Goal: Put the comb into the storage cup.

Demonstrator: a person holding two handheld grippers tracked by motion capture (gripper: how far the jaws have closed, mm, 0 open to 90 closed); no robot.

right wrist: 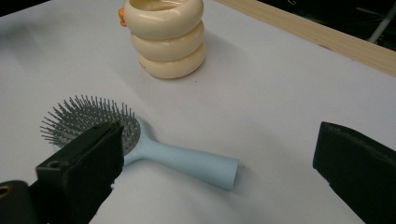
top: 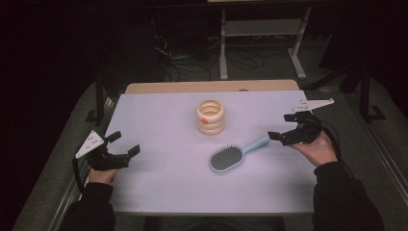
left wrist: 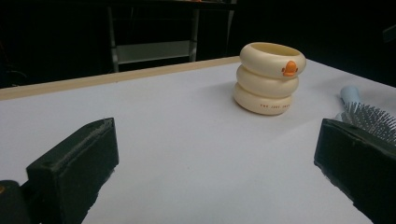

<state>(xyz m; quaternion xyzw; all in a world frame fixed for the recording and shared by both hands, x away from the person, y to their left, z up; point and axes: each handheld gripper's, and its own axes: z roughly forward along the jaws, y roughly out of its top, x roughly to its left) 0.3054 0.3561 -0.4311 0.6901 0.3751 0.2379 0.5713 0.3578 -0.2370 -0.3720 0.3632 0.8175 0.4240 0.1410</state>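
White sheeting covers the table (top: 159, 192), with a strip of bare wood (top: 192, 87) along the far edge. Beyond it the room is dark: grey floor, a tangle of cables, and the legs of a pale metal frame (top: 223, 53).

Near the middle of the far half stands a cup (top: 210, 117) built like three cream rings, with an orange duck bill on its front. A brush (top: 235, 155) lies flat in front of it and to the right, bristles up, its pale blue handle pointing toward the right gripper (top: 283, 130). That gripper hovers just beside the handle's end, jaws wide apart and holding nothing; its own view shows the handle low between them. The left gripper (top: 126, 143) sits near the left edge, well apart from both things, jaws also wide and empty.

Bare sheet spreads across the whole near half and between the left gripper and the cup.
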